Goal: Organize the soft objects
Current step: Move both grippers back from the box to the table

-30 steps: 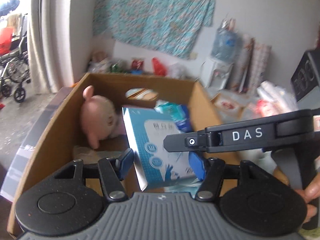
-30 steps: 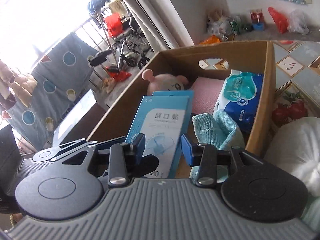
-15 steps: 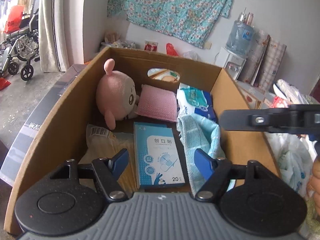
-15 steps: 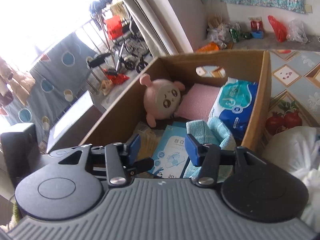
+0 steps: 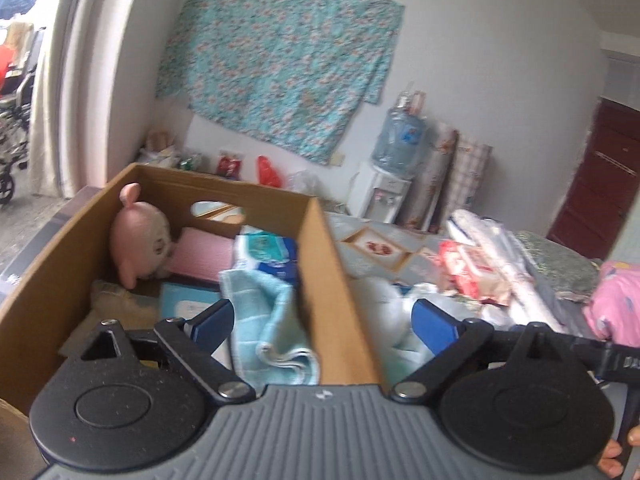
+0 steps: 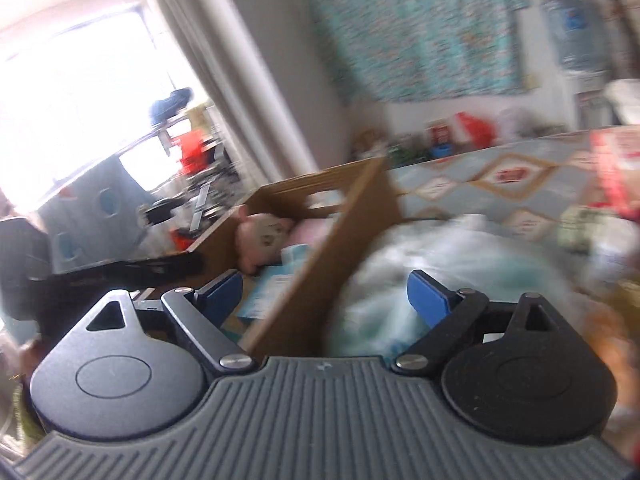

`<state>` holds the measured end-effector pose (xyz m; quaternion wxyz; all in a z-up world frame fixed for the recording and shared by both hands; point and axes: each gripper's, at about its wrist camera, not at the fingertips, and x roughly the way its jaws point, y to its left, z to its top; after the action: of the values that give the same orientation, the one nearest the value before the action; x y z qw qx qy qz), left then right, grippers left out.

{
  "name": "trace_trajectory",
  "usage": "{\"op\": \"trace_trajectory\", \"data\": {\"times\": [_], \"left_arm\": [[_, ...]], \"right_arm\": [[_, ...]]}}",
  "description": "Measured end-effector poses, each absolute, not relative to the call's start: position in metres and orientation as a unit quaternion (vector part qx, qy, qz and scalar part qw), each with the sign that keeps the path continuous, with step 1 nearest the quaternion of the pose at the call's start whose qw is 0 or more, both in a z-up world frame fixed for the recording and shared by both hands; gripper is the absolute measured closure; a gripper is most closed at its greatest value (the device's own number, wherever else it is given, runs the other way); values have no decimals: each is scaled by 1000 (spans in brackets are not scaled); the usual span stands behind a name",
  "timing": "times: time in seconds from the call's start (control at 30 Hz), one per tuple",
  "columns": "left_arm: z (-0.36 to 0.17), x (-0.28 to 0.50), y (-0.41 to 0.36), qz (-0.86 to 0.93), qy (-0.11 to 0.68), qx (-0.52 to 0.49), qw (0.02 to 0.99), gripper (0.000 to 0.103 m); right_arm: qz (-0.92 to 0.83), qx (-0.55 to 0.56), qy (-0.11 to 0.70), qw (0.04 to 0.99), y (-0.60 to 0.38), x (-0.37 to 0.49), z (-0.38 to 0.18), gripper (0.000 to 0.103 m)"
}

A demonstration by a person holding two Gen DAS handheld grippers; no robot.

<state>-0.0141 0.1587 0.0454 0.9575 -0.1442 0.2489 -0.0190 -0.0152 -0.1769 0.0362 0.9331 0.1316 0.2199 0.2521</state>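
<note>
Over the cardboard box's (image 5: 332,280) right wall, both grippers (image 5: 322,318) (image 6: 325,290) spread, empty; blurred, they'll probably clip it.

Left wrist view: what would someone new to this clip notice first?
The open cardboard box fills the left half, with a pink plush toy leaning in its far left corner. A light blue towel lies crumpled against the box's right wall, nearest the camera. Behind it all, a turquoise flowered cloth hangs on the back wall.
</note>
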Motion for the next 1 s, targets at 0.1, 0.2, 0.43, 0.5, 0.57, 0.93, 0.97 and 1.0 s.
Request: {"op": "trace_trajectory", "data": {"times": [0.1,0.2,0.43,0.5,0.57,0.93,0.97,1.0], "left_arm": [[48,-17,127,-60,233,-123,963,5],[42,-13,93,-94,223,-107,964,4],[14,3,0,-195,270,-64,941,4],[5,13,-21,-209,287,-53,933,4],[-6,26,-38,-219,306,-51,925,4],[-43,80,-76,-220,382,-75,895,12],[-44,83,-78,-222,384,-74,893,15],[-45,87,-80,-224,388,-74,891,16]], "right_arm": [[180,149,215,948,-226,-41,22,10],[117,175,203,956,-271,-68,4,8],[49,228,191,954,-336,-105,-39,8],[42,231,196,952,-342,-103,-49,8],[38,230,201,951,-344,-98,-59,8],[30,110,233,966,-300,-52,-83,11],[36,101,230,967,-296,-48,-84,12],[40,95,226,969,-292,-44,-85,13]]}}
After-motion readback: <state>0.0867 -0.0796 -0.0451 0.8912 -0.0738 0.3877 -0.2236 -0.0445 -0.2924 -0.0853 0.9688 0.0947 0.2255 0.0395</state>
